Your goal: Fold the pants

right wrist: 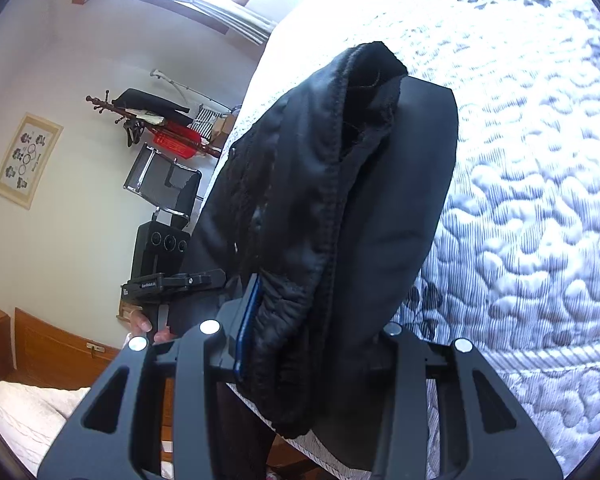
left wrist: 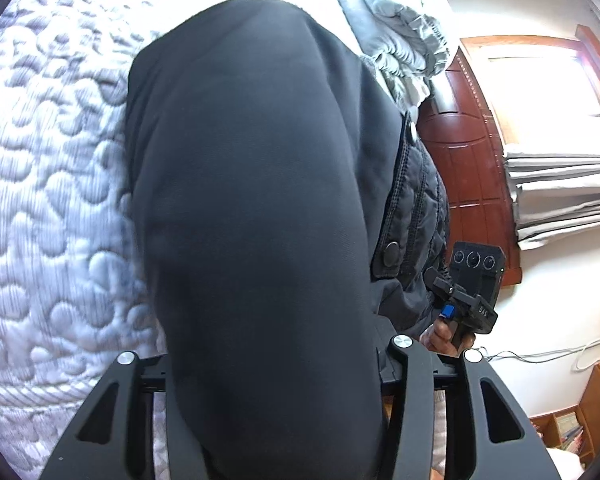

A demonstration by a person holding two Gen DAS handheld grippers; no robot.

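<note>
While draped thick and dark over both tools, black pants [left wrist: 251, 208] fill the middle of each wrist view, held up over a white quilted mattress [left wrist: 47, 184]. Left gripper [left wrist: 267, 364]: fabric bunched between the two fingers and spilling forward over them, tips buried, so clamped on the cloth as far as can be seen. Right gripper [right wrist: 300, 344]: same story, closed around the pants [right wrist: 340, 208], with a stitched hem or waistband edge and a fuzzy inner lining turned outward at the top, a strip of blue showing beside the left finger. In the left view, off to the right, the other handheld unit with a bare hand [left wrist: 444, 334] wrapped on its grip, next to a dark quilted jacket [left wrist: 416, 208] with snap buttons, a reddish wooden door [left wrist: 472, 168] and pale curtains [left wrist: 560, 196] behind. In the right view, a framed picture [right wrist: 27, 160] on the wall, a coat rack [right wrist: 147, 120] hung with clothes, and a mesh chair [right wrist: 159, 184].
</note>
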